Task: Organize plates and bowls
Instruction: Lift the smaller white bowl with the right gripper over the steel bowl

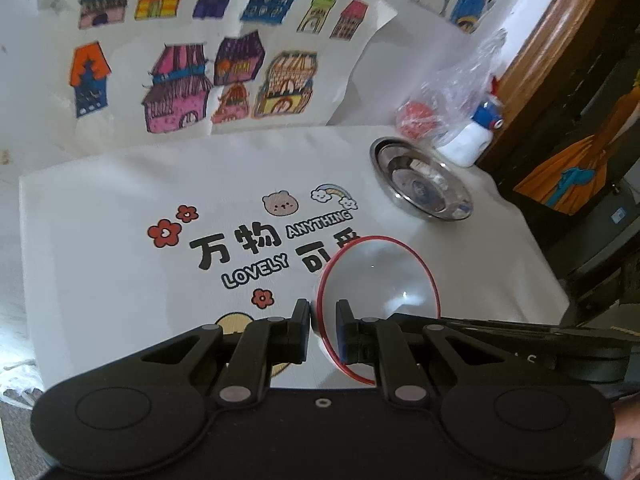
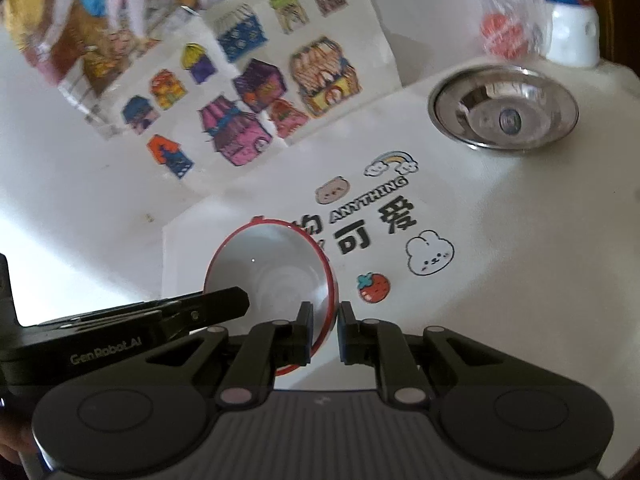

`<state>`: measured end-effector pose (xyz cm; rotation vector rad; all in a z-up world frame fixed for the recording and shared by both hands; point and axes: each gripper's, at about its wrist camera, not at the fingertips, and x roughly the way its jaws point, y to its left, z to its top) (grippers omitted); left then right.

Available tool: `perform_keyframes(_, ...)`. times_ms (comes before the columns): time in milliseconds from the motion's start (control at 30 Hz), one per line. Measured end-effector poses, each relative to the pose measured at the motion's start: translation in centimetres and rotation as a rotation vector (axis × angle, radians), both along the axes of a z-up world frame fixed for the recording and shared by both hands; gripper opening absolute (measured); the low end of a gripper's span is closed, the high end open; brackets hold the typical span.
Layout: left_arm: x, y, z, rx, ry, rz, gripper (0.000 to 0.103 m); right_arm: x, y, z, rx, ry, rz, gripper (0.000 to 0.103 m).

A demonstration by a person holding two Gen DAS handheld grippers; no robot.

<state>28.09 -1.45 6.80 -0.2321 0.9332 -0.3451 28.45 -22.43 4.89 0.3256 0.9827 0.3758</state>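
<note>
A white bowl with a red rim (image 1: 380, 280) is low over the white tabletop, its opening tipped toward the cameras. My left gripper (image 1: 323, 308) is shut on the bowl's left rim, one finger inside and one outside. My right gripper (image 2: 325, 312) is shut on the opposite rim of the same white bowl (image 2: 272, 264). Each gripper's black fingers show in the other view: the right gripper's fingers (image 1: 480, 326) and the left gripper's fingers (image 2: 208, 304). A shallow steel bowl (image 1: 420, 180) sits at the table's far right corner, also seen in the right wrist view (image 2: 504, 108).
The white table (image 1: 100, 240) carries cartoon stickers and lettering. Behind the steel bowl stand a clear plastic bag (image 1: 452, 92) with a red item and a white-and-blue toy figure (image 1: 476, 136). Drawings of houses (image 1: 180, 60) cover the wall behind. A wooden frame (image 1: 552, 40) rises at the right.
</note>
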Motion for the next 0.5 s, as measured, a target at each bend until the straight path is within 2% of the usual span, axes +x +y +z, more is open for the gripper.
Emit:
perform_keyframes(333, -5.0, 1.9, 2.5, -0.014, -0.053, 0.007, 0.014, -4.8, 1.5, 2.9, -0.019, -0.056, 0.035, 0.014)
perform_keyframes(500, -7.6, 2.9, 2.7, -0.024, -0.057, 0.012, 0.014, -7.5, 2.4, 3.8, -0.033, -0.081, 0.055, 0.014)
